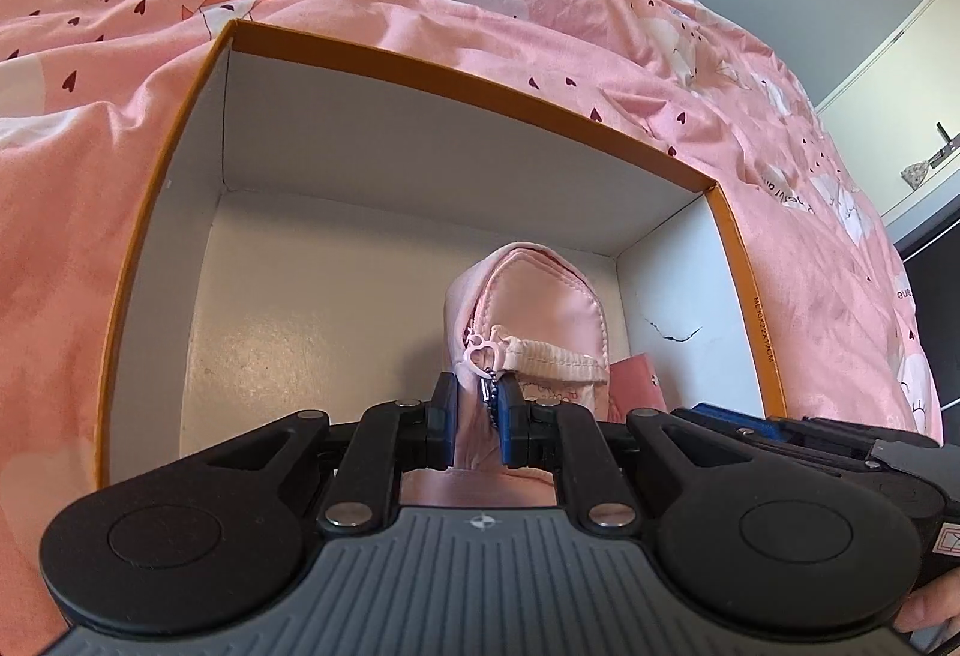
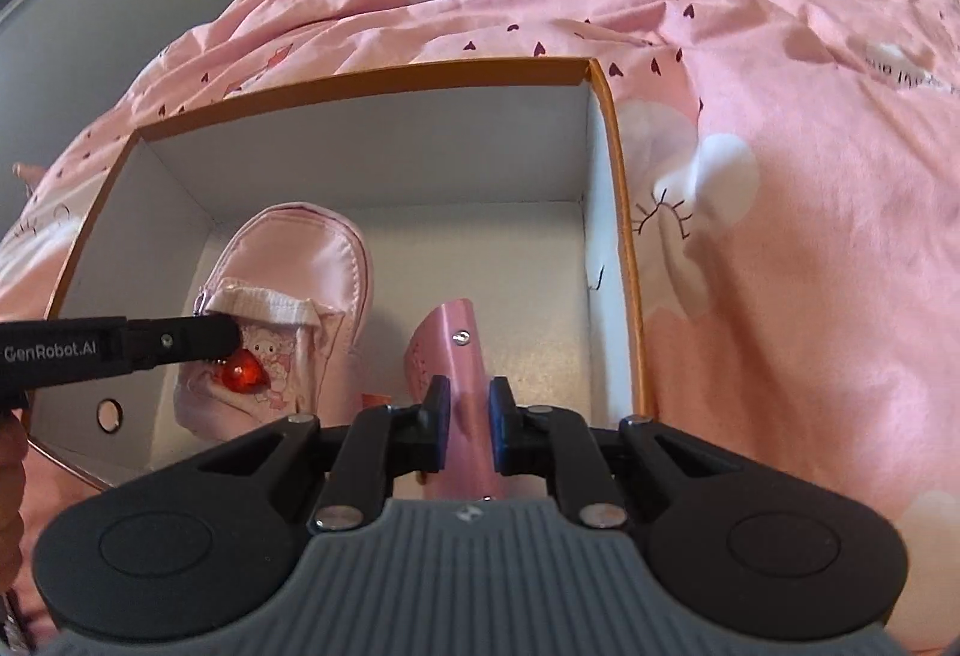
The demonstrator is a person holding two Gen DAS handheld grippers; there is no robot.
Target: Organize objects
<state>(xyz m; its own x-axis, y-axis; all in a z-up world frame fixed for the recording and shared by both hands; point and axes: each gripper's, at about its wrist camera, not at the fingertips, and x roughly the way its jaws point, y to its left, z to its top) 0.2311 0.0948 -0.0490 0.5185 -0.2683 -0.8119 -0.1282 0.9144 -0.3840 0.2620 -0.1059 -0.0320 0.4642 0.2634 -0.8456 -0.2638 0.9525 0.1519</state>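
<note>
Left wrist view: your left gripper (image 1: 478, 419) is clenched on the near end of the pink pouch (image 1: 531, 314), with the pouch's zipper pull and a dark bead chain caught just at the fingertips. The pouch stands inside the orange-rimmed box (image 1: 180, 116), toward its right wall, on the white floor. Just to the pouch's right, a small pink card holder (image 1: 642, 377) shows against the same wall. The box sits on the pink bedspread (image 1: 540, 32), printed with hearts and clouds.

Right wrist view: your right gripper (image 2: 469, 425) is closed on the pink card holder (image 2: 453, 338), which stands tilted on the box floor near the middle, a metal snap showing on its face. To its left the pink pouch (image 2: 300, 260) lies against the left wall of the box (image 2: 624, 248), a red heart charm (image 2: 243, 374) hanging at its front pocket. Your left gripper (image 2: 204, 338) reaches in from the left, pinching the pouch's top edge.
</note>
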